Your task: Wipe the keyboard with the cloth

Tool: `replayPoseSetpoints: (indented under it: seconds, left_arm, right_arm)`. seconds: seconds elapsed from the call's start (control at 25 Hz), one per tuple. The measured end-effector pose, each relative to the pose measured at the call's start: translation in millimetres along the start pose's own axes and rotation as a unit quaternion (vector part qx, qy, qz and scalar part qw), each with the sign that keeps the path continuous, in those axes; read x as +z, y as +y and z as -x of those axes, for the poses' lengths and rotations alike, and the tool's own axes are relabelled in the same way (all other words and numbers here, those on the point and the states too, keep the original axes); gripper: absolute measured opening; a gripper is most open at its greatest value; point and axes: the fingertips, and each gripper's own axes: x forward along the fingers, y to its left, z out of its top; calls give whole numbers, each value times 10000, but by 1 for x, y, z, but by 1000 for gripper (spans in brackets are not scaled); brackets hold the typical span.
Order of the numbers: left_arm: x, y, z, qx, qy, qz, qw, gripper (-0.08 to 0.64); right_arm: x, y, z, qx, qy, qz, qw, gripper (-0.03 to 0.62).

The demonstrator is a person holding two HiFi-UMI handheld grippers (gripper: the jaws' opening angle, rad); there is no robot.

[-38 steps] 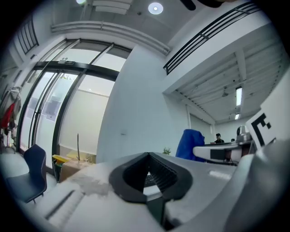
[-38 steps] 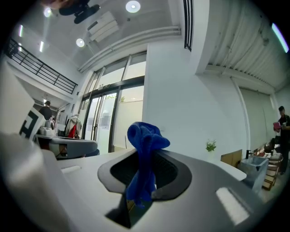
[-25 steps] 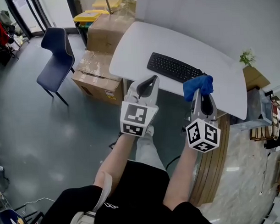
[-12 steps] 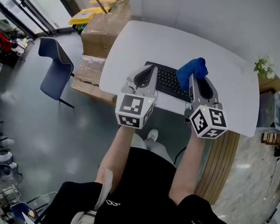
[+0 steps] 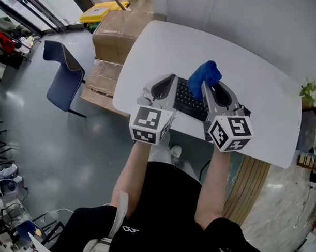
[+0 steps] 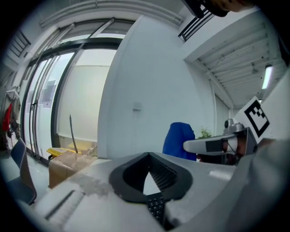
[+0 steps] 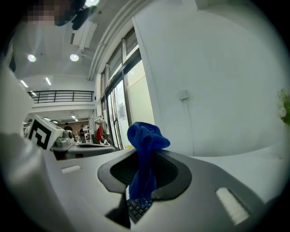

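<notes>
Head view: person standing at the near edge of a white table [image 5: 249, 57], one gripper in each hand, both held over the black keyboard [image 5: 187, 97] lying near that edge. Left gripper [image 5: 172, 88] sits above the keyboard's left end. Right gripper [image 5: 207, 87] is beside it, with a bunched blue cloth [image 5: 204, 75] standing up from its tip. Cloth is over the keyboard; contact with the keys cannot be told from here. Left of the table: stacked cardboard boxes [image 5: 118, 34] and a dark blue chair [image 5: 63, 69] on the grey floor

Left gripper view: jaws pressed together at the tips, nothing between them. A strip of keyboard keys shows below the jaws. The cloth and right gripper appear off to the right

Right gripper view: jaws pinching the blue cloth, which rises in a wad above the tips and hangs down between the pads. Keyboard keys visible directly below the hanging end
</notes>
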Motion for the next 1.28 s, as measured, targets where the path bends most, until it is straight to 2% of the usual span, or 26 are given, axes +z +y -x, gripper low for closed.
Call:
replayPoseSetpoints:
  seconds: [0.36,0.52,0.8,1.28]
  left_arm:
    - [-57,33,-29,-41,624,298,9976,-2]
    - [-87,37,-35,-180,1025,439,9936,-2]
    - [-122,54,-46,-244,1398,520,9885,-2]
    - [-175,72,-71,-326,2037,723,9758,-2]
  right_arm:
    - [-56,8,-66,343,635,-443,9964,86]
    - [-85,12,-86,421,959,-633,9925,86]
    - [-126,17,-114,519,1293,-861,9865,86]
    - [-174,10,-144,407,1723,-1218,9766,86]
